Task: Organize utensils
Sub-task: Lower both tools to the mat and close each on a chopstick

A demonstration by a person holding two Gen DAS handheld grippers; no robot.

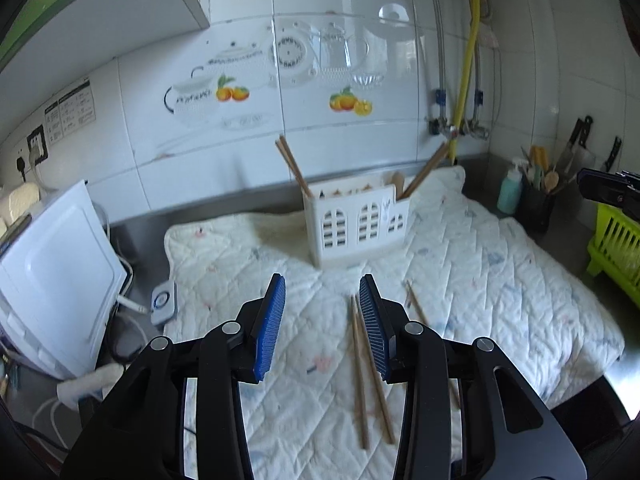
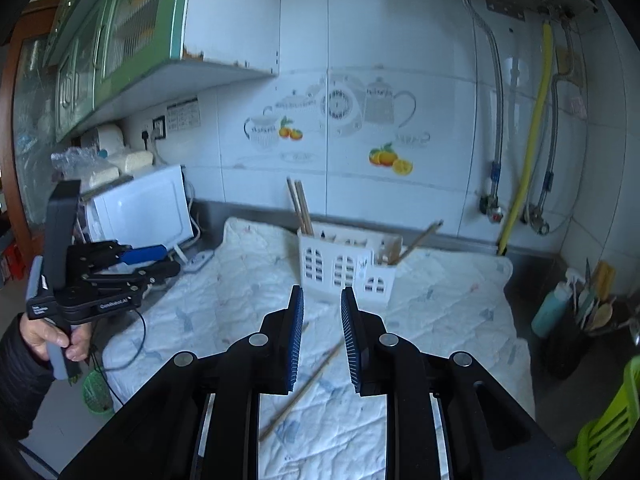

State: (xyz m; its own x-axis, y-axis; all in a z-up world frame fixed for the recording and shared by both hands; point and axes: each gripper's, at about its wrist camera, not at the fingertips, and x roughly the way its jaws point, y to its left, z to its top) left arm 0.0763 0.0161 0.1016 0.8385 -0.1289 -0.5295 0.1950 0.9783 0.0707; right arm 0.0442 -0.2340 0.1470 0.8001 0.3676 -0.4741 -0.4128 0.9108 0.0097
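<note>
**Left wrist view: both grippers are hanging empty over loose chopsticks**

Left wrist view is showing the left gripper with its blue fingers standing apart, and nothing is sitting between them. The right gripper is showing a smaller gap between its fingers, and it is holding nothing too.

A white quilted cloth is lying across the grey worktop. White wall tiles with fruit pictures are standing behind it. A white box-like machine is sitting at the worktop's left end, and a green basket is sitting at the right end.

A white holder shaped like a little house is standing near the back edge of the cloth, with some chopsticks sticking up out of it. Two loose chopsticks are lying on the cloth near its front edge, just under the left gripper's right finger. In the right wrist view, one loose chopstick is lying slanted on the cloth below the gap between the fingers.
</note>
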